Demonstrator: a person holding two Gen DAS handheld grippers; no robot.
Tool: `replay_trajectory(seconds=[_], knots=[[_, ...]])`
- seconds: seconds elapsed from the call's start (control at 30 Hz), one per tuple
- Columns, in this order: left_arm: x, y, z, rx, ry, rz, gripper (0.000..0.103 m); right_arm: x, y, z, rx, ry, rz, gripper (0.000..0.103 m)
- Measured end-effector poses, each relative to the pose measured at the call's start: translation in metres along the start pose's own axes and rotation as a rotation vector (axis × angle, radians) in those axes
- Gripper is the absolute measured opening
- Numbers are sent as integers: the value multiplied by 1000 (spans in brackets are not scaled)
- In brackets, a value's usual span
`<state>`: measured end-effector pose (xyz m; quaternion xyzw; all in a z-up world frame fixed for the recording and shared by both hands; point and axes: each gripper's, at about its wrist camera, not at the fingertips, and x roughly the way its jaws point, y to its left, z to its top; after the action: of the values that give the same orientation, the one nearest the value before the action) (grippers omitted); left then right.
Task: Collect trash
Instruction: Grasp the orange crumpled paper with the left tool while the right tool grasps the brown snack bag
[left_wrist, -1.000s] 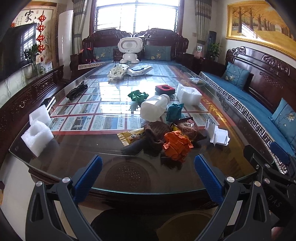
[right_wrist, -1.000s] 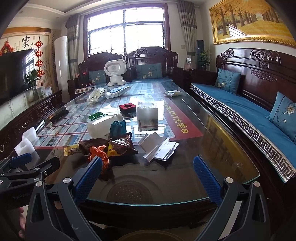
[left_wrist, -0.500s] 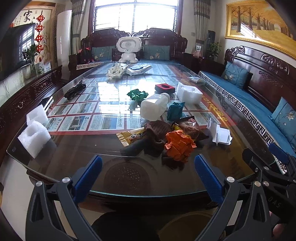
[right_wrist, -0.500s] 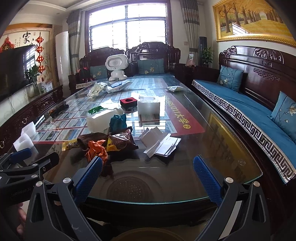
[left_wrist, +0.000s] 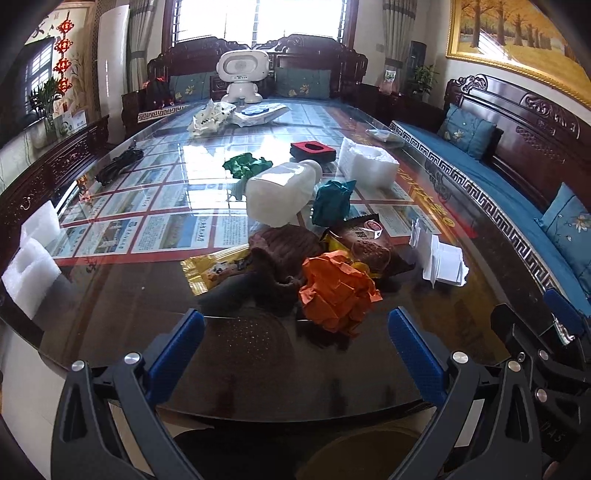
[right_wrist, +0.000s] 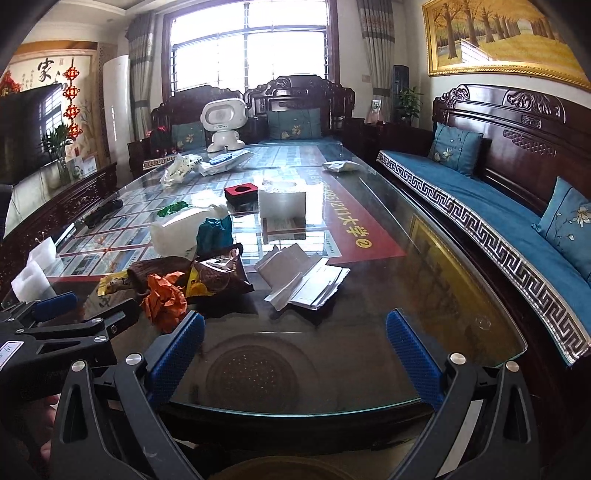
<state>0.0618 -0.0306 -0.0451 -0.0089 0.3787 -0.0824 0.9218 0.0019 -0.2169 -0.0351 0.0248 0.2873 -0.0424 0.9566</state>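
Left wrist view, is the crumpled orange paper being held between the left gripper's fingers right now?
No, the crumpled orange paper lies on the glass table, apart from the open left gripper, whose fingers hold nothing.

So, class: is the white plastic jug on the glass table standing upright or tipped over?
Tipped over. The white plastic jug lies on its side on the glass table, neck pointing away toward the window.

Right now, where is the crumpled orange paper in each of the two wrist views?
Left wrist view: the crumpled orange paper lies low, just right of centre, ahead of the open left gripper.
Right wrist view: it lies low on the left, beside the right gripper's left finger.
Shared landmark: the white plastic bottle lying behind it in both.
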Motion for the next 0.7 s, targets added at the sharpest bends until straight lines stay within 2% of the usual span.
replay_trajectory(seconds=[0.27, 0.57, 0.63, 0.7], knots=[[28, -27, 7, 27, 26, -58, 99, 17, -30, 4, 35, -4, -27, 95], [59, -41, 20, 34, 48, -18, 98, 30, -53, 7, 76, -3, -36, 95], [62, -41, 21, 35, 51, -14, 88, 34, -53, 5, 74, 3, -28, 95], [64, -39, 21, 33, 57, -18, 70, 37, -51, 5, 69, 6, -19, 95]])
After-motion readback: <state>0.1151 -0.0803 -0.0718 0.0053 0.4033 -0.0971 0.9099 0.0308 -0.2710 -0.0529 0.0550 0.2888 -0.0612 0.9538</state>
